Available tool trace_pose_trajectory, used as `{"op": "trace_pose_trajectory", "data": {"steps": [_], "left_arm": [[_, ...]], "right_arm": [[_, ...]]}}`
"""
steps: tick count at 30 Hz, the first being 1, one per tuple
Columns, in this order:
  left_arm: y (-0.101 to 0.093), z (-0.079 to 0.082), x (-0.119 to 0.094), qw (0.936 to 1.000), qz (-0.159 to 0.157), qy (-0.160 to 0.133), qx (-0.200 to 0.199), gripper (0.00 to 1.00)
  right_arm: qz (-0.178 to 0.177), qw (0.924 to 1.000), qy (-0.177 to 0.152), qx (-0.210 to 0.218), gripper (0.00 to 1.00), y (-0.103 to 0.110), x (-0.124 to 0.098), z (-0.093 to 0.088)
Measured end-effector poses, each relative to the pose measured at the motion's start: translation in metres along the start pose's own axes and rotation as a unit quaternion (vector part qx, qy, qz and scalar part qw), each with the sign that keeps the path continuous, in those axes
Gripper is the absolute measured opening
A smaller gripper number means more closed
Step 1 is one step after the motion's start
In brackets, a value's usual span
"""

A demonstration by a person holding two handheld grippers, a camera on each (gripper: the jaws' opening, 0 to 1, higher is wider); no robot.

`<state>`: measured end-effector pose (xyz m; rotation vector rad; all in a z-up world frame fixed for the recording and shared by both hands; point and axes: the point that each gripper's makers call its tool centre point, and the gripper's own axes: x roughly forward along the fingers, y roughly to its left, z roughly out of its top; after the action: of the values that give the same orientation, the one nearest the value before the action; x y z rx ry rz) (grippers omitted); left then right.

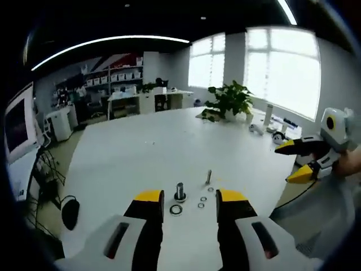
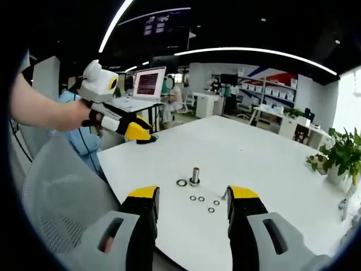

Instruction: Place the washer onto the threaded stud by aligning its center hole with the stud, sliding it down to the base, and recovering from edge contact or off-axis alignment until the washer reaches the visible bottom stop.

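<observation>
A short threaded stud [image 1: 180, 192] stands upright on the white table [image 1: 152, 147]. A large dark washer [image 1: 176, 210] lies flat just in front of it, and several small washers [image 1: 201, 202] lie to its right. My left gripper [image 1: 190, 199] is open, and its yellow-tipped jaws hover either side of the stud and washers. In the right gripper view the same stud [image 2: 194, 175] has the large washer [image 2: 181, 183] at its left, with small washers [image 2: 201, 199] nearer. My right gripper [image 2: 193, 195] is open and empty above the table edge. Each gripper appears in the other's view: right gripper [image 1: 285, 164], left gripper [image 2: 151, 134].
A thin bolt [image 1: 208, 176] stands just beyond the small washers. A potted plant [image 1: 230, 100] and small items sit at the table's far end. A laptop [image 2: 148, 84] is on a desk behind, and a mesh chair back [image 2: 56, 192] is near the table's edge.
</observation>
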<state>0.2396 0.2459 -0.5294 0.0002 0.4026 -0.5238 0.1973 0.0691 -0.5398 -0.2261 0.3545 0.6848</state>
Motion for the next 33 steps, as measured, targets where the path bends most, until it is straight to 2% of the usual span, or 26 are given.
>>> {"op": "trace_pose_trajectory", "data": {"steps": [2,6,8,11,13,16,20,24,27,30,33], "left_arm": [[-0.001,0.007,-0.010,0.9991,-0.008,-0.035,-0.022,0.37],[0.003,0.002,-0.026,0.9995,0.010,-0.030,-0.004,0.38],[0.001,0.002,-0.033,0.9991,0.012,-0.042,-0.001,0.38],[0.003,0.008,-0.039,0.9958,0.017,-0.086,-0.025,0.39],[0.004,0.009,-0.038,0.9967,0.017,-0.075,-0.025,0.40],[0.008,0.012,-0.035,0.9963,0.024,-0.081,-0.015,0.40],[0.009,0.007,-0.034,0.9969,0.028,-0.073,-0.011,0.39],[0.011,0.012,-0.036,0.9957,0.027,-0.088,-0.015,0.39],[0.018,0.020,-0.039,0.9919,0.035,-0.113,-0.046,0.39],[0.021,0.012,-0.037,0.9936,0.043,-0.095,-0.043,0.39],[0.017,0.013,-0.037,0.9937,0.044,-0.097,-0.034,0.39]], "right_arm": [[0.000,1.0000,-0.003,0.005,0.51,-0.001,0.000,0.001],[0.000,1.0000,-0.005,0.001,0.51,0.000,0.000,0.002],[0.003,1.0000,-0.003,-0.006,0.51,0.002,0.001,0.002],[0.005,1.0000,0.002,-0.008,0.51,0.003,0.000,0.000],[0.007,1.0000,0.005,-0.005,0.51,0.004,0.000,-0.002],[0.005,1.0000,-0.002,-0.007,0.51,0.002,0.000,0.002],[0.003,1.0000,-0.003,0.000,0.51,0.001,-0.002,0.000],[0.001,1.0000,0.000,0.008,0.51,0.000,-0.001,-0.001],[0.004,1.0000,0.002,0.007,0.51,0.000,0.000,-0.002],[0.004,0.9999,0.005,0.008,0.51,0.001,-0.001,-0.004],[-0.002,1.0000,0.004,-0.004,0.51,0.001,-0.001,-0.003]]}}
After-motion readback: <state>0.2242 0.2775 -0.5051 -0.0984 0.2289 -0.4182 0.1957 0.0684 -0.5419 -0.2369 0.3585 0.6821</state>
